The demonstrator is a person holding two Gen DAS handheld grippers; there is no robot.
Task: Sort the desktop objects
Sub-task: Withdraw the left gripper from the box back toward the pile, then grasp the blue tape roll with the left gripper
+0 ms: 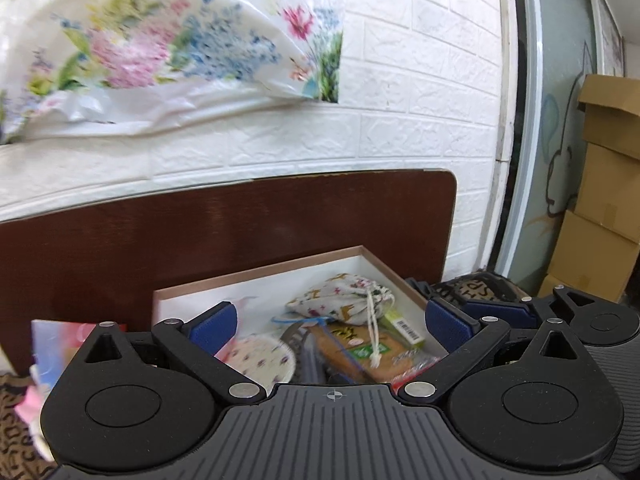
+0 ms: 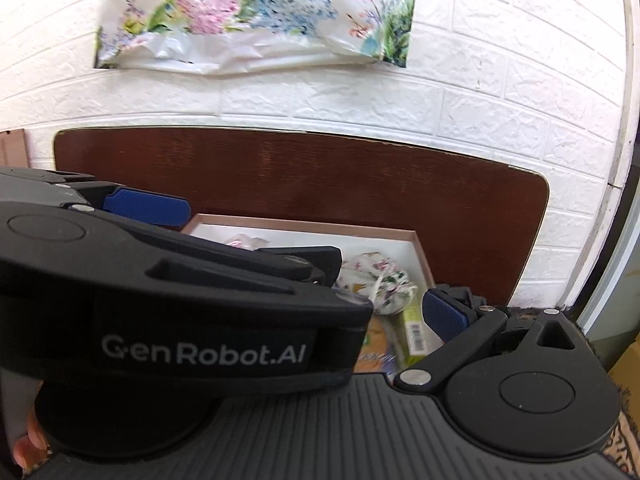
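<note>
My left gripper point(image 1: 332, 328) hangs wide apart and empty above the shallow box point(image 1: 264, 270). I should descend straight onto the drawstring pouch point(image 1: 344, 300) at its far right. Right gripper point(image 2: 400, 304): cannot tell.

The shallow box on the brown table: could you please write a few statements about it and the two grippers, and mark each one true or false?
1. The box holds a patterned drawstring pouch. True.
2. The left gripper is shut on the pouch. False: its jaws are spread wide with nothing between them.
3. A snack packet lies in the box near the pouch. True.
4. The box is empty apart from the pouch. False: a green carton with a barcode and a dotted round item are also inside.
5. The right gripper's camera is partly blocked by the left gripper. True.
</note>
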